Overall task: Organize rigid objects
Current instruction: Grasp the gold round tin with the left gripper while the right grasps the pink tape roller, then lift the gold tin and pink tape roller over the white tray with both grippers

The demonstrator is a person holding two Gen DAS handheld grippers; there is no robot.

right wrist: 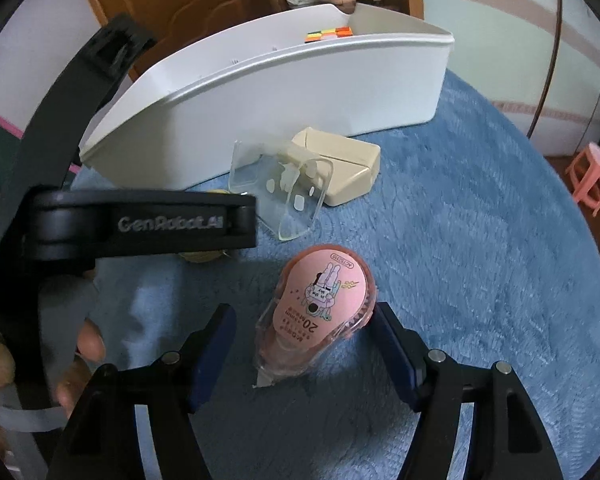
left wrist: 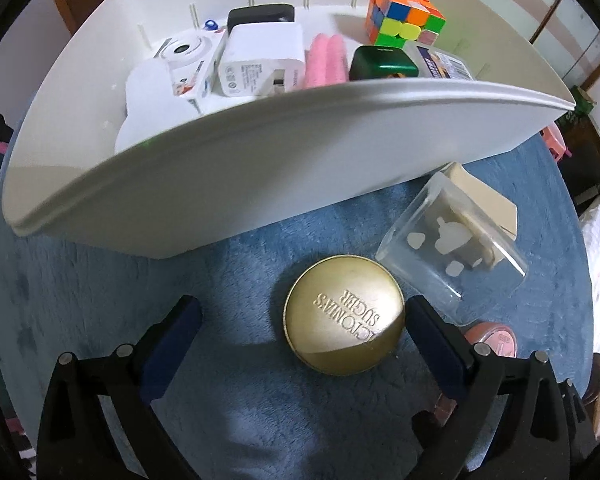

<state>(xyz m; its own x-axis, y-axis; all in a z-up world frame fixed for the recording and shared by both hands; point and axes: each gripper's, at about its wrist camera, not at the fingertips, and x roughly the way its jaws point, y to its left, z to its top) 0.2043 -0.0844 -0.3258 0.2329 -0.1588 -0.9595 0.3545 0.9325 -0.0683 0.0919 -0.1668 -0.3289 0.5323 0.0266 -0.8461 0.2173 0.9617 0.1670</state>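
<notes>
Two claws gape wide: left gripper (left wrist: 300, 328) straddling rigid, slippery gold tin (left wrist: 345, 314); right gripper (right wrist: 306, 330) flanking light tape dispenser (right wrist: 320, 308); grasp the sides.

The white bin (left wrist: 228, 176) walls off the far side. The clear case (right wrist: 278, 192) and cream block (right wrist: 340, 168) crowd its foot. Bare blue blanket (right wrist: 480, 248) lies open to the right.

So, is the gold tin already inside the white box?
No, the gold tin lies on the blue cloth before the white box.
</notes>
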